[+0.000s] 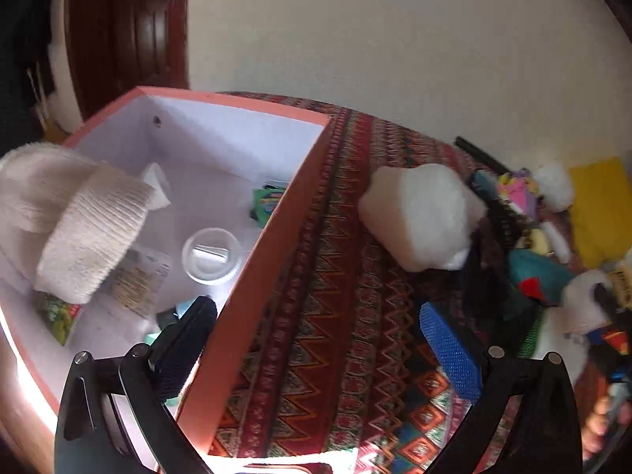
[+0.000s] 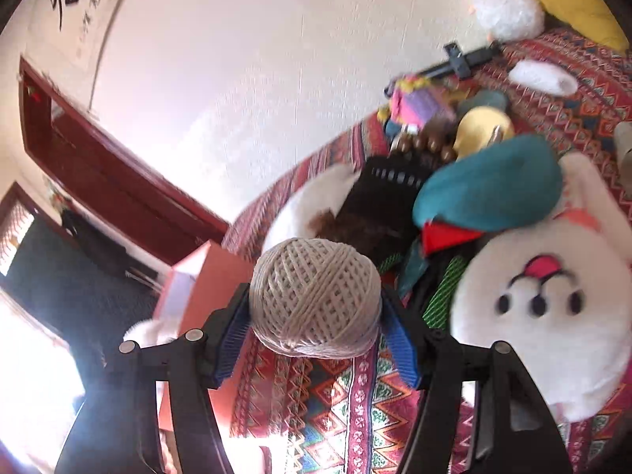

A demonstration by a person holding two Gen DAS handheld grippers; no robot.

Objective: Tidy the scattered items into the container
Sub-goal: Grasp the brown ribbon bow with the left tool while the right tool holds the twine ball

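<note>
At the far left of the left wrist view, a cream knitted hat was seen draped over the near wall of the orange box, whose white interior held a clear plastic cup, a green packet and a printed paper sheet. The left gripper was held with its jaws wide apart and nothing between them, one finger inside the box and the blue-padded one over the patterned cloth. Further right, a white fluffy cushion lay on the cloth, and beyond it a heap of scattered toys was spread.

In the right wrist view, the orange box was seen at the left. At the centre, a ball of twine was clamped between the blue pads of the right gripper and held above the cloth. To the right, a teal plush and a white plush rabbit lay in the pile.
</note>
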